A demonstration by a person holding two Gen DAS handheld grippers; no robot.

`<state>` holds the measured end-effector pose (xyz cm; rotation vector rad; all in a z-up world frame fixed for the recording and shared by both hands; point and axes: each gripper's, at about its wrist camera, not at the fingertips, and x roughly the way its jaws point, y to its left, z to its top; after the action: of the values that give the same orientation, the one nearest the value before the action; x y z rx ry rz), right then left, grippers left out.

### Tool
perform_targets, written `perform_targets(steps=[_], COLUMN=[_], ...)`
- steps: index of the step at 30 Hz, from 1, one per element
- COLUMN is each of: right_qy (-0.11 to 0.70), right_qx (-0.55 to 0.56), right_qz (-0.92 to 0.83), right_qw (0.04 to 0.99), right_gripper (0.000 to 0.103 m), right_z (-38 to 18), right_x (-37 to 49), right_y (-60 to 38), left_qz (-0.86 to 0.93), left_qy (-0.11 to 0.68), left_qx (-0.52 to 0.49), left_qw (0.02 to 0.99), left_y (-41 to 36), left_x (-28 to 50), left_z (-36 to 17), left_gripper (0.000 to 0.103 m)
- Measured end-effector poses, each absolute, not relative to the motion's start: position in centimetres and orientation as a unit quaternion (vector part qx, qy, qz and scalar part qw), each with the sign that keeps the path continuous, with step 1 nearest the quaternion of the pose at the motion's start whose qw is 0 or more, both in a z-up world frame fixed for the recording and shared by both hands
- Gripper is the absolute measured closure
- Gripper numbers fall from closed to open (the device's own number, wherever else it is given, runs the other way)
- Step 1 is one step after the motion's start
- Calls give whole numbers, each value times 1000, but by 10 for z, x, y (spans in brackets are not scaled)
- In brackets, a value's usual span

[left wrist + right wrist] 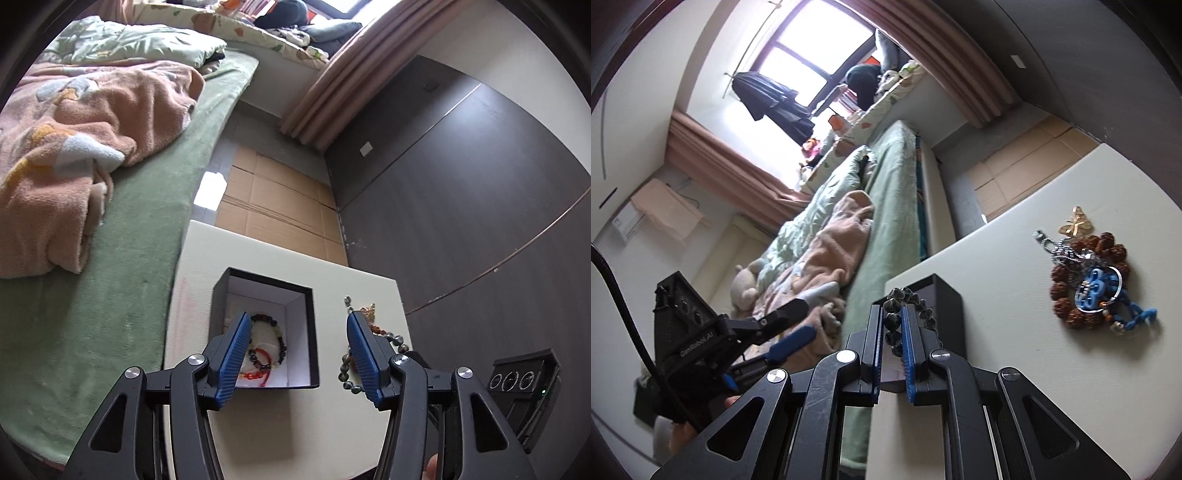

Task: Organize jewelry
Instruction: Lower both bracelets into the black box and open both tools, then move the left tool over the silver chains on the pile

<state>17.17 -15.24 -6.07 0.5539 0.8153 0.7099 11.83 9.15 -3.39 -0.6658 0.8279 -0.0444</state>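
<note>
1. While the left gripper (pixel 295 350) hangs over the cream worktop (pixel 280 424), its blue-padded fingers (pixel 236 354) stand wide apart with nothing held between them. Beyond and between the fingers sits the black box (pixel 312 332), open at the top, with a white lining. Inside it, just past the left-hand finger, lie a dark beaded bracelet (pixel 275 345) and a red cord bracelet (pixel 260 373). Past the right-hand finger, on the bare worktop outside the box, lies a loose heap of jewelry (pixel 369 332); the finger hides much of it. To the left of the fingers runs the bed (pixel 122 295) with its green cover and a peach blanket (pixel 74 147).

2. From the right wrist view, the right gripper (pixel 891 332) has its fingers (pixel 908 339) drawn close together, pinching a dark faceted bead bracelet (pixel 905 299). The bracelet loops up out of the fingertips, directly in front of the black box (pixel 949 299), which stands on the worktop (pixel 1034 387) just beyond the fingers. Well off to the right of the fingers rests the jewelry heap (pixel 1089 273): brown knobbly beads, a silver chain, a blue ornament and a gold butterfly piece, all touching. To the left of the fingers the other gripper (pixel 790 325) appears, its fingers spread.
</note>
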Motion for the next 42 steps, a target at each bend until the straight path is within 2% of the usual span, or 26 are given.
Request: perform_targets(steps=[14, 16, 17, 22, 24, 42], right_qy=[411, 448, 463, 454, 444, 442], right_qx=[311, 291, 292, 281, 271, 261], right_qz=[390, 359, 344, 328, 321, 201], right_qw=[763, 765, 763, 779, 792, 834], right_gripper=[91, 75, 56, 52, 44, 42], right_z=[-84, -97, -103, -95, -87, -74], right_x=[196, 204, 207, 203, 199, 187], right_y=[-96, -88, -88, -105, -115, -233], left_qz=[6, 6, 5, -1, -4, -42], left_qy=[383, 383, 384, 390, 390, 406], left_qx=[-338, -335, -332, -326, -324, -284], left_qw=[860, 861, 861, 861, 862, 868], left_y=[117, 117, 116, 111, 108, 43], left_x=[112, 113, 114, 119, 121, 146], left_z=[-35, -35, -35, -37, -37, -38], left_gripper=[45, 45, 45, 45, 45, 45])
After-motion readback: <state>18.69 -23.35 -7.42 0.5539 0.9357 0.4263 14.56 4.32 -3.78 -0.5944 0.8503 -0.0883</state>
